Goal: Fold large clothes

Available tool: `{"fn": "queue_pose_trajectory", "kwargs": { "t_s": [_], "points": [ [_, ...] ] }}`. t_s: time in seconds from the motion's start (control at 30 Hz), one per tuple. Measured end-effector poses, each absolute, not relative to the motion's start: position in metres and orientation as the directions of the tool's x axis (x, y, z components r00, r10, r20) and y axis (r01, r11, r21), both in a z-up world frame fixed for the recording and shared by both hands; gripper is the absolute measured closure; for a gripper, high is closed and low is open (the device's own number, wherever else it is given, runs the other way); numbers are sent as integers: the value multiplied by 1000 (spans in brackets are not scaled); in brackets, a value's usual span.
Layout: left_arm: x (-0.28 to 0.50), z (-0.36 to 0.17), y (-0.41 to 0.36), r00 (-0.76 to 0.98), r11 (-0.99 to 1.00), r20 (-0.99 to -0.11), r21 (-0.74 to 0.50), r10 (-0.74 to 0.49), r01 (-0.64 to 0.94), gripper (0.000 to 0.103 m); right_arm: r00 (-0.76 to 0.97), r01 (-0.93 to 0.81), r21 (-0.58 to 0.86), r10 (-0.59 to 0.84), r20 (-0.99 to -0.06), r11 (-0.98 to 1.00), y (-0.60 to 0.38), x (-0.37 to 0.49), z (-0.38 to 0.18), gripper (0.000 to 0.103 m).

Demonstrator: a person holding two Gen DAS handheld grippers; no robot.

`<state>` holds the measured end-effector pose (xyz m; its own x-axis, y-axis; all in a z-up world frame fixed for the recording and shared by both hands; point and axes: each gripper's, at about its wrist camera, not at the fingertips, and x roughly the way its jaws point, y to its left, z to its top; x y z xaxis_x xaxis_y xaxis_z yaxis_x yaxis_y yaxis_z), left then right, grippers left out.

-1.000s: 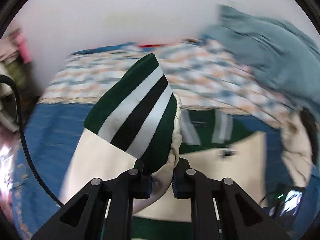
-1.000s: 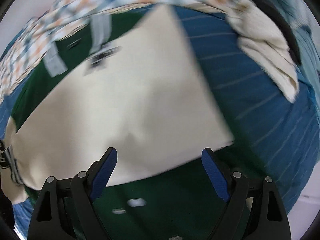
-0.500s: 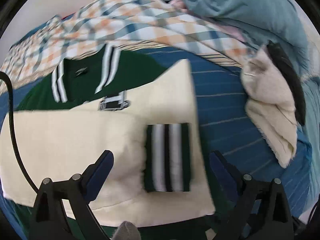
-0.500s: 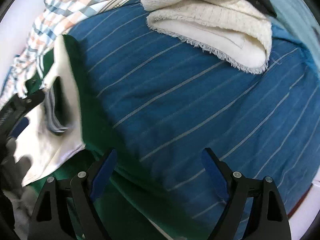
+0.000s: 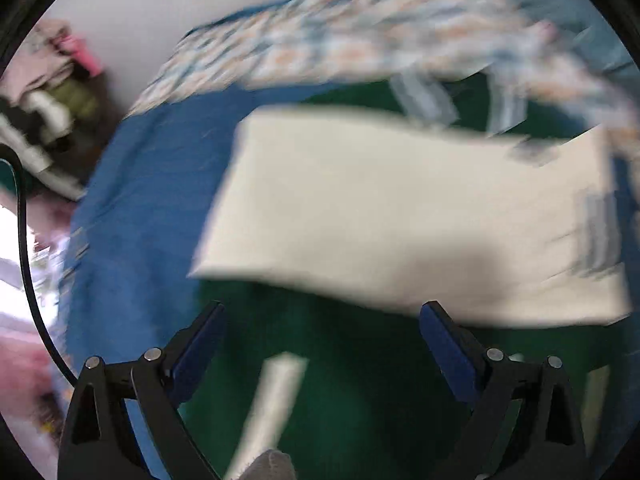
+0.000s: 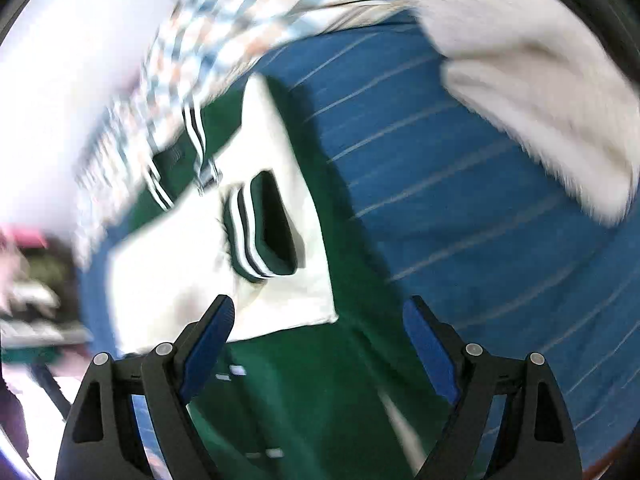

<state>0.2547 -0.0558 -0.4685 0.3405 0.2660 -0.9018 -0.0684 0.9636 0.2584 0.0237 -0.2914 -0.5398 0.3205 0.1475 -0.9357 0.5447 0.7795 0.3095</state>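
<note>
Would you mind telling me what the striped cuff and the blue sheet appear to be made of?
Striped cuff: probably rib-knit fabric, matte; its green, white and black bands stand up thick and springy. Blue sheet: likely thin woven cotton, matte; it lies flat with fine pale stripes and shallow creases. Motion blur hides the weave itself.

Heavy motion blur smears both fisheye views. Soft, even daylight; white glare blows out the left edge. A shadow sits on the cream sleeve (image 5: 400,208). Black vignette rings the frames, edges curving strongly.
</note>
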Motion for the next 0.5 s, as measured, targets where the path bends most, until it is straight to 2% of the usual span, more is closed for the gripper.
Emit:
{"fn": "queue_pose_trajectory", "kwargs": {
  "t_s": [0.1, 0.23, 0.37, 0.4, 0.5],
  "points": [
    [237, -500, -11, 234, 934, -906, 328, 354, -141, 5, 178, 428, 114, 40, -983, 896, -263, 37, -559, 15],
    [228, -524, 14, 196, 905, -889, 380, 415, -192, 5, 35, 272, -10, -21, -999, 962, -234, 32, -609, 17],
    [254, -541, 17, 201, 874, -861, 416, 467, -251, 5, 110, 315, 37, 2, -994, 948, -240, 37, -629, 54],
    [264, -547, 18, 199, 864, -852, 430, 484, -261, 5, 154, 350, 67, 13, -988, 934, -248, 38, -627, 60],
    [291, -569, 21, 156, 832, -829, 490, 537, -261, 2, 233, 469, 160, 53, -971, 868, -281, 36, -623, 68]
  ]
}}
